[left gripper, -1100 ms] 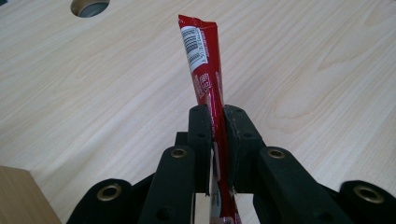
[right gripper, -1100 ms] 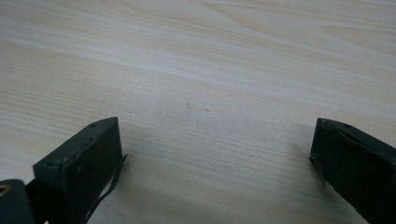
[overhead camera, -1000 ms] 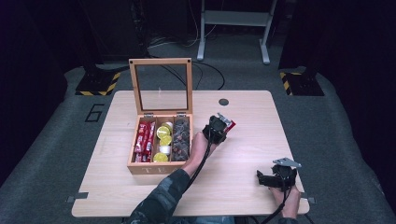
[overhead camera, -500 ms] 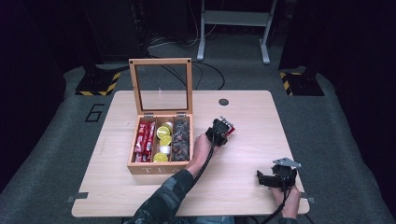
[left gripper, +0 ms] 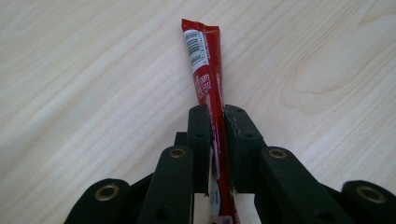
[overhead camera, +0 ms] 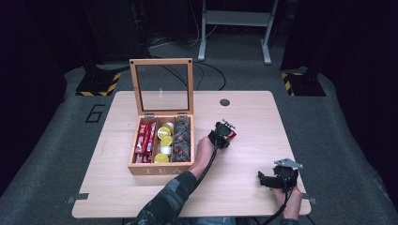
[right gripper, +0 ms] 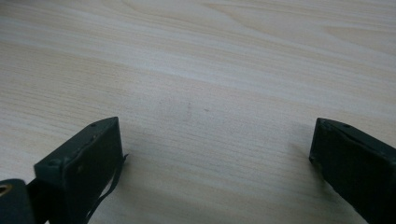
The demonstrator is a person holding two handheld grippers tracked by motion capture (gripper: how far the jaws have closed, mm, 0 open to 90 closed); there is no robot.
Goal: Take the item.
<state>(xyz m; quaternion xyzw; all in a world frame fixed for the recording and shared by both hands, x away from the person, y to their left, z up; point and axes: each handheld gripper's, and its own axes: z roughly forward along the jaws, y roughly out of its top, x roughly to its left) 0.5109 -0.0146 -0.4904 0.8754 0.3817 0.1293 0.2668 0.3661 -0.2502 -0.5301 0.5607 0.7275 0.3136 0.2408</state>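
A long red sachet (left gripper: 207,70) with a barcode label is pinched between the two black pads of my left gripper (left gripper: 217,116), just above the bare wooden table (left gripper: 84,84). From above, that left gripper (overhead camera: 224,133) hangs right of the wooden tea box (overhead camera: 160,166), and the red sachet (overhead camera: 232,135) peeks out beside it. The box lid (overhead camera: 162,87) stands upright; the box holds red sachets (overhead camera: 145,138), yellow pods (overhead camera: 164,132) and dark packets (overhead camera: 181,138) in separate compartments. Near the front right table edge my right gripper (overhead camera: 264,179) rests with jaws wide apart and nothing between them; the right gripper (right gripper: 217,144) looks at bare wood.
A small dark round cap (overhead camera: 225,102) sits in the table's far middle. The floor around the table is dark grey, with black-and-yellow striped feet (overhead camera: 98,84) at the back left and a metal stand (overhead camera: 234,23) behind.
My left gripper has sunk a little toward the tabletop with the red sachet still pinched in it. The right gripper has stayed where it was.
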